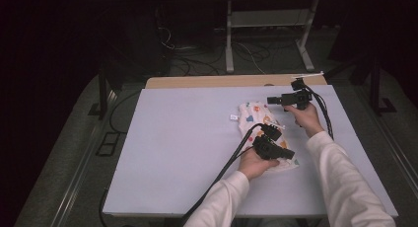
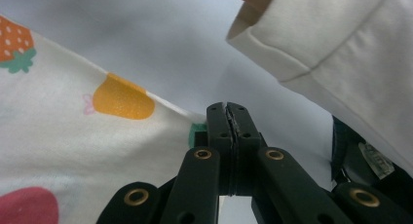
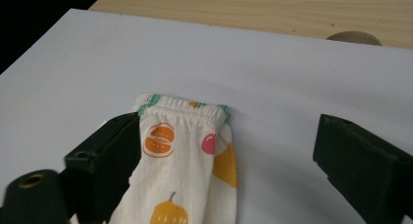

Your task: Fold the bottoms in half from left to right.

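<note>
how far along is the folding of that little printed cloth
Done: the small white fruit-print garment lies as a narrow folded strip on the pale lavender table mat, its gathered waistband end flat at the far side. In hand: the left gripper is shut on the near edge; the right gripper stands open over the far end, gripping nothing. Left: probably another fold, then release.

No legible text, label, brand or number anywhere.

Both white-sleeved forearms reach in from below. The left gripper lies low, jaws pressed together. The right gripper is held farther off, seemingly raised, jaws spread wide with nothing clamped.
</note>
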The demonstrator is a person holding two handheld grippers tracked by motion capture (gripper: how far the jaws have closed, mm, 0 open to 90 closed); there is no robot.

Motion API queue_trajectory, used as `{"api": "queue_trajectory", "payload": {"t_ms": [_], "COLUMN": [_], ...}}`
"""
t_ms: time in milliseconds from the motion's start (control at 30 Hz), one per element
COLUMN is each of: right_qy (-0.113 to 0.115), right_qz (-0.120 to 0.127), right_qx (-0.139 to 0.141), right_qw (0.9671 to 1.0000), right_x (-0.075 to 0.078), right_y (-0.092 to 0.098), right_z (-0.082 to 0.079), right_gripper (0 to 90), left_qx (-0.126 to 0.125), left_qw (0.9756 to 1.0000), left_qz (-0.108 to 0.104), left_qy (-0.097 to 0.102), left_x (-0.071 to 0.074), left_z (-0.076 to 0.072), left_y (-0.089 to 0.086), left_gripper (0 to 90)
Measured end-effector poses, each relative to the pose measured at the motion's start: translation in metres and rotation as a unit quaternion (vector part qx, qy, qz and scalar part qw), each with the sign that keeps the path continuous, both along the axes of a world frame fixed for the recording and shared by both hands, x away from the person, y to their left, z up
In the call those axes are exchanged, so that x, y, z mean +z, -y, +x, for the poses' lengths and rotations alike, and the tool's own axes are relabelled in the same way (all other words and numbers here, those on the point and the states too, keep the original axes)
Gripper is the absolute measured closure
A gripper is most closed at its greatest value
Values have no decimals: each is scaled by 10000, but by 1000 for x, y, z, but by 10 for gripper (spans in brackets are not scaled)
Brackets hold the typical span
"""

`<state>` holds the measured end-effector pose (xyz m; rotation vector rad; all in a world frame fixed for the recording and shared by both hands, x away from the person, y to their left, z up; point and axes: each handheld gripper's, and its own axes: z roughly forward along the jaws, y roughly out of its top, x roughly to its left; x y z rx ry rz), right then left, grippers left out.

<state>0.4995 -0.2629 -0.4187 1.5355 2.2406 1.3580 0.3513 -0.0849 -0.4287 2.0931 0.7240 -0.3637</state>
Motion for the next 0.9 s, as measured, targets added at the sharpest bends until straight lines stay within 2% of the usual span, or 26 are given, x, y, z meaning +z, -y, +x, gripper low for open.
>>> {"api": "queue_trajectory", "payload": {"t_ms": [233, 367, 533, 600, 700, 767, 833, 900], "right_qy": [-12, -64, -112, -111, -104, -97, -68, -24], "right_qz": [32, -14, -37, -30, -21, -28, -44, -32], "right_qx": [-31, 3, 52, 75, 95, 101, 110, 99], "right_qw": [10000, 10000, 9999, 9999, 9999, 9999, 9999, 9999], "right_x": [-1, -3, -7, -9, -11, -11, -11, -10], "right_y": [5, 6, 6, 6, 6, 6, 6, 6], "right_z": [-6, -9, -12, -14, -17, -19, -21, -23], "right_gripper": [36, 18, 4, 3, 0, 0, 0, 0], "left_qx": [-46, -27, -58, -25, 96, 145, 140, 171], "left_qw": [10000, 9999, 9992, 9993, 9995, 9996, 9998, 9998], "left_qz": [70, 120, 330, 320, 275, 203, 117, 30], "left_qy": [-38, -94, -209, -170, 97, 107, 71, 126], "left_x": [-2, -8, -17, -17, -13, -11, -9, -7], "left_z": [2, 4, 3, 2, -1, -1, 0, 1], "left_y": [11, 16, 20, 21, 19, 16, 11, 5], "left_gripper": [893, 893, 877, 782, 587, 468, 394, 332]}}
